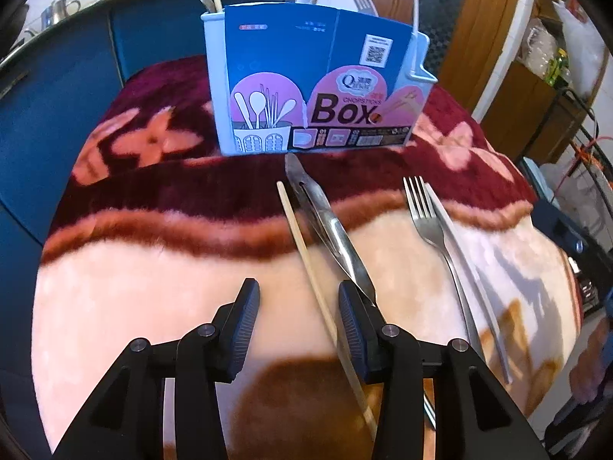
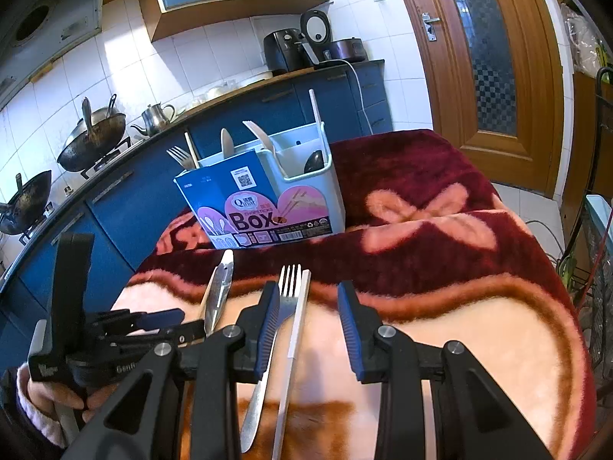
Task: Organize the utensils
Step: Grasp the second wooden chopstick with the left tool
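fork (image 2: 285, 299) beside open right tool (image 2: 308, 314)

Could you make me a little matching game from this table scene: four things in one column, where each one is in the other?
Things:
1. fork
2. wooden chopstick
3. utensil box
4. kettle

Places:
A. on the counter behind
B. standing at the blanket's far end
C. lying beside the white chopstick
D. lying beside the tongs

Pairs: 1-C, 2-D, 3-B, 4-A
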The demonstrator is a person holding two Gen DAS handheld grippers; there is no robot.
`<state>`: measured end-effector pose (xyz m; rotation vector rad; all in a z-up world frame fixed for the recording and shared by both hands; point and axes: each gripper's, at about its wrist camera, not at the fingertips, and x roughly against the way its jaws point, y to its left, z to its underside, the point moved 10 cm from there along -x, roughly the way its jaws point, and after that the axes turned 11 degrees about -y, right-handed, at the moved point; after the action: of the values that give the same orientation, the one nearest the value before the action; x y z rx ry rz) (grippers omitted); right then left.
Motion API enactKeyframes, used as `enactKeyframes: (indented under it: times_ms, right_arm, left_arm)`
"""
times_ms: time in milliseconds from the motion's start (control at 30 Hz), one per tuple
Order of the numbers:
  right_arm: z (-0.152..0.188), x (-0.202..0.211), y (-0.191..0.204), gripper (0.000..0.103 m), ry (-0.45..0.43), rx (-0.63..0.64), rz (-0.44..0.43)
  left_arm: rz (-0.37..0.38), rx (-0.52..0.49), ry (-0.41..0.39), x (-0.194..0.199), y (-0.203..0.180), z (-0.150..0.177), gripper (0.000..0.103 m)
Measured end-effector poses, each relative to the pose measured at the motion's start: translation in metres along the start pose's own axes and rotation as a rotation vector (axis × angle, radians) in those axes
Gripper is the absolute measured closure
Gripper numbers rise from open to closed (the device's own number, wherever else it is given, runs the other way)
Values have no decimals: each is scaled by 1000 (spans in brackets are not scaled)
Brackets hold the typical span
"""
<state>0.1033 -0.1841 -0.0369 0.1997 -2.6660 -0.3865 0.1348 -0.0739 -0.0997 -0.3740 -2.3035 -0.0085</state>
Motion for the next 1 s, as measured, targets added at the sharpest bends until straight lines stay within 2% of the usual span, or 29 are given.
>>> enactKeyframes:
  times_ms: [200,367,433,600,767,1000]
  right_arm:
    - [5,-4,-4,68,19,-5,3]
    - [12,-9,-4,68,44,2,1]
    - [15,-11,-3,68,52,6,0]
    - [19,-15,-3,68,76,12,1]
    - [24,-22,1,68,119,28,-2]
    - [33,-43,9,68,242,73,-15]
  left_arm:
    - [14,20,29,-12,5,-13,62]
    - [25,59,46,-20,12,-23,79]
    - [36,83,48,-21,15,-24,93]
    - [75,138,37,-19,21,-22,99]
    - [110,201,5,-5,27,-17,99]
    - [122,185,-123,24,24,-33,99]
